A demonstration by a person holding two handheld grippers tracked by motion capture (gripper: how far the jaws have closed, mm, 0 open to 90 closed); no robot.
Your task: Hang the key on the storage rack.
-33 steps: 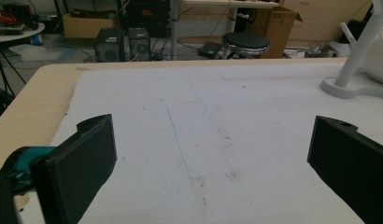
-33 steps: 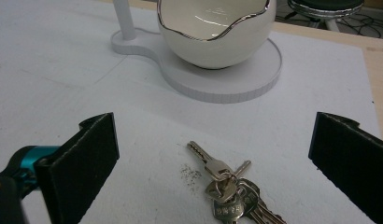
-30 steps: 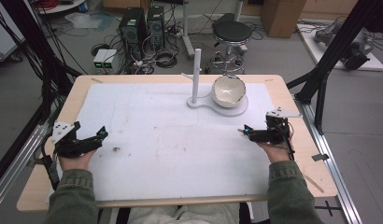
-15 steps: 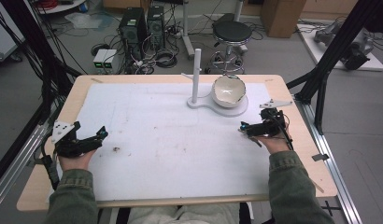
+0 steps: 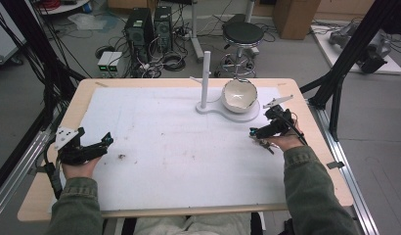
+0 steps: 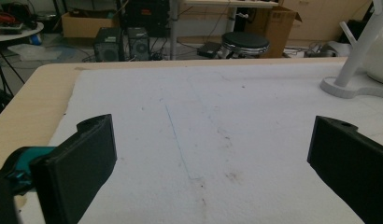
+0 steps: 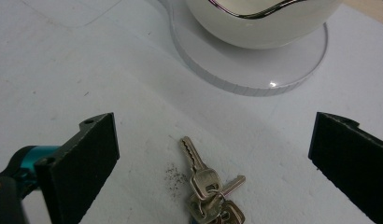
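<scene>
Right gripper (image 7: 213, 154): held over the white mat (image 5: 179, 147) near the right edge of the table (image 5: 316, 161), just in front of the round stand base (image 7: 273, 70). Jaws spread wide, nothing between the pads.

Bunch of keys (image 7: 210, 189): several silver keys on one ring, lying flat on the mat between and below the right gripper's open jaws, touching neither. One key blade points toward the stand base; a patch of dark specks lies just beside it.

White bowl (image 5: 239, 94): sits on the stand base near the far right of the mat, with an upright white post (image 5: 205, 78) beside it.

Left gripper (image 6: 213, 154): low over the mat near the table's left edge, well apart from the keys. Jaws wide open, holding nothing.
</scene>
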